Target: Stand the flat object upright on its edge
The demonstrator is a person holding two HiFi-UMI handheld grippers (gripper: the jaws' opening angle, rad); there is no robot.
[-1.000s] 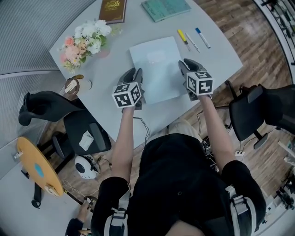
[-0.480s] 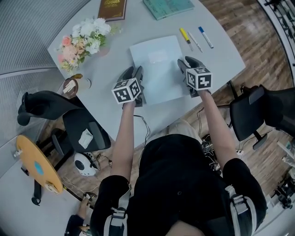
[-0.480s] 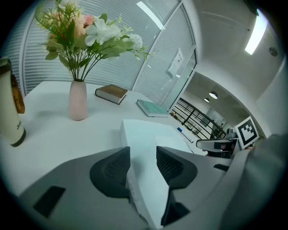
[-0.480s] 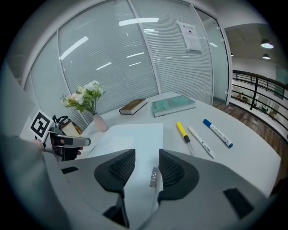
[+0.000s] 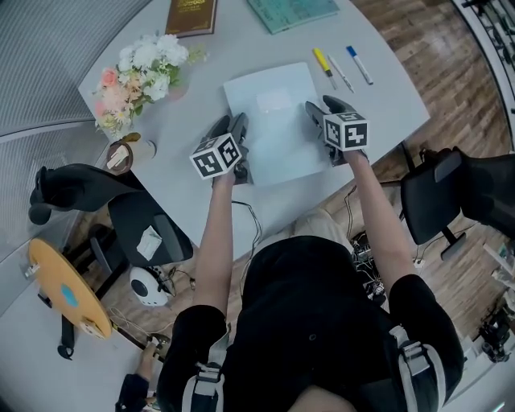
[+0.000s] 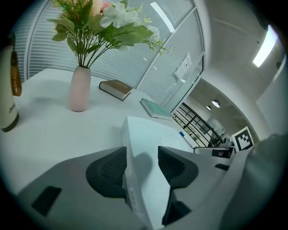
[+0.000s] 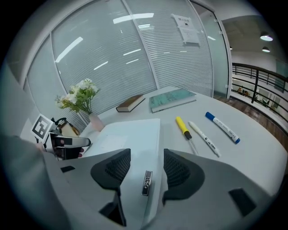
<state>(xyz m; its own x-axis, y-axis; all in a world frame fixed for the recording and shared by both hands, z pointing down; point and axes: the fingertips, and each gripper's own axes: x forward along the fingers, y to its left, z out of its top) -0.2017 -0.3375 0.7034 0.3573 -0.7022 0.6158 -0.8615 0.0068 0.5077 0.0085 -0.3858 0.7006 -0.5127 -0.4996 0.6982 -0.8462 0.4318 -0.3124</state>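
Note:
A flat pale blue case (image 5: 269, 121) lies on its broad face on the white table (image 5: 193, 96). My left gripper (image 5: 231, 127) straddles its left edge and my right gripper (image 5: 324, 109) its right edge. In the left gripper view the case's edge (image 6: 135, 179) runs between the pads of the left gripper (image 6: 141, 164), whose jaws have just been opening. In the right gripper view the case (image 7: 130, 134) and its small metal clasp (image 7: 146, 182) sit between the spread pads of the right gripper (image 7: 144, 168), with a gap on each side; these jaws have just been opening too.
A pink vase of flowers (image 5: 137, 72) and a bottle (image 5: 121, 154) stand at the table's left. A brown book (image 5: 191, 16) and a green book (image 5: 290, 12) lie at the far side. A yellow marker (image 5: 322, 64) and a blue marker (image 5: 358, 64) lie right of the case. Black chairs (image 5: 451, 193) flank the table.
Both grippers have sunk a little toward the table and their jaws stand wider apart. The case lies flat as before.

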